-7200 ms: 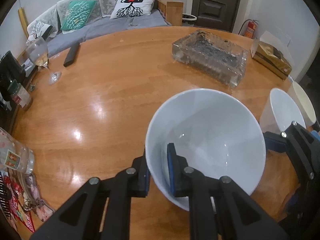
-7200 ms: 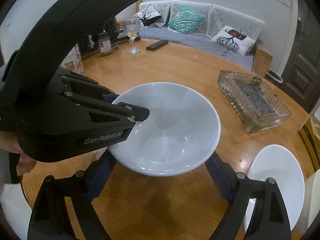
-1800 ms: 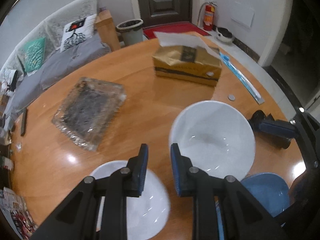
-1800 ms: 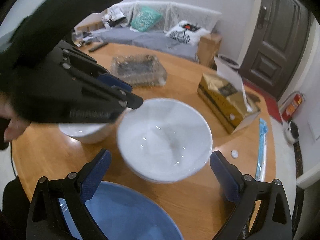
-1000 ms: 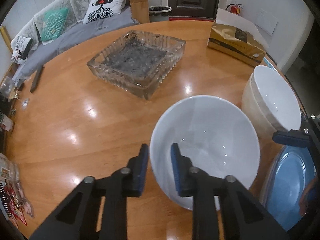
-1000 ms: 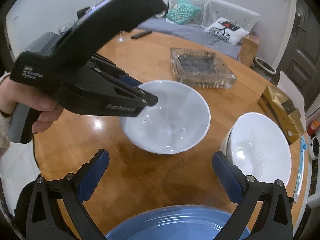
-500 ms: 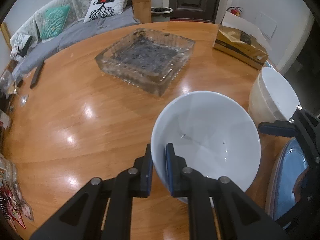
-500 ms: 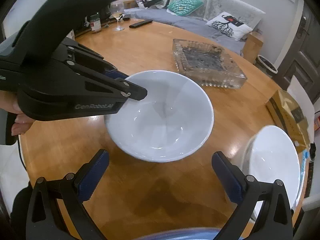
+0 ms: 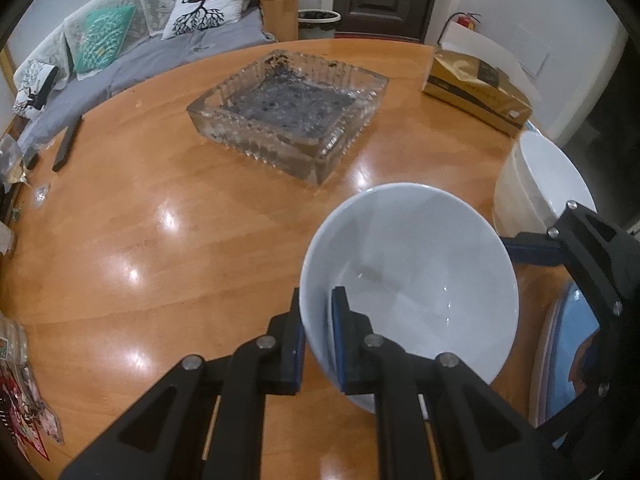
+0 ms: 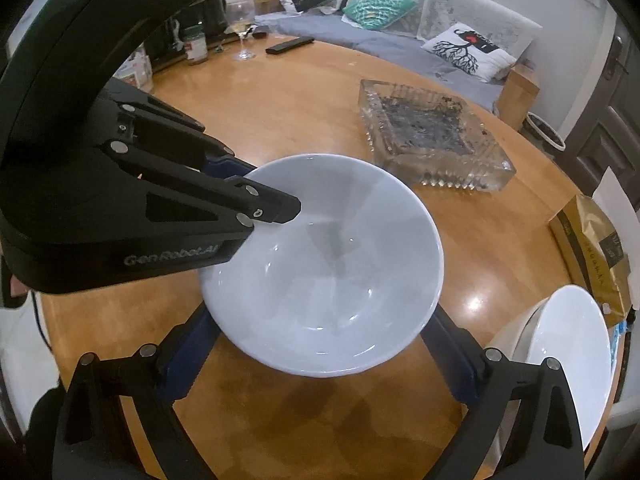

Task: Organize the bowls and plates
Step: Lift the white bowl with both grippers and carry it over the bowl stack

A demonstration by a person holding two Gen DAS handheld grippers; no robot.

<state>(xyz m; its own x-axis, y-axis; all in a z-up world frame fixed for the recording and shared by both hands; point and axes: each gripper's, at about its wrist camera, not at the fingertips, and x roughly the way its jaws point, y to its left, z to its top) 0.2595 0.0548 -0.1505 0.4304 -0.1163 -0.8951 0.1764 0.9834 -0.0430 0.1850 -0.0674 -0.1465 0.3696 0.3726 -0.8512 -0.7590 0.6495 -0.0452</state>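
A white bowl (image 9: 408,280) sits on the round wooden table (image 9: 160,240). My left gripper (image 9: 318,300) is shut on its near-left rim, one pad inside and one outside. Seen from the right wrist, that bowl (image 10: 320,280) lies between the wide jaws of my right gripper (image 10: 320,332), which are closing. Its blue pads (image 10: 188,356) reach under the bowl's sides, and contact is hidden. My left gripper (image 10: 264,190) enters from the left. A stack of white bowls (image 9: 552,176) stands to the right, with a blue plate (image 9: 572,352) nearer.
A square glass ashtray (image 9: 288,120) sits mid-table behind the bowl. A gold tissue box (image 9: 476,88) lies at the far right edge. A remote (image 10: 290,45), a wine glass (image 10: 242,28) and a jar (image 10: 196,44) stand at the far left rim.
My left jaws have closed onto the bowl's rim. The right gripper has come in lower around the bowl, and the blue plate has dropped out of its view.
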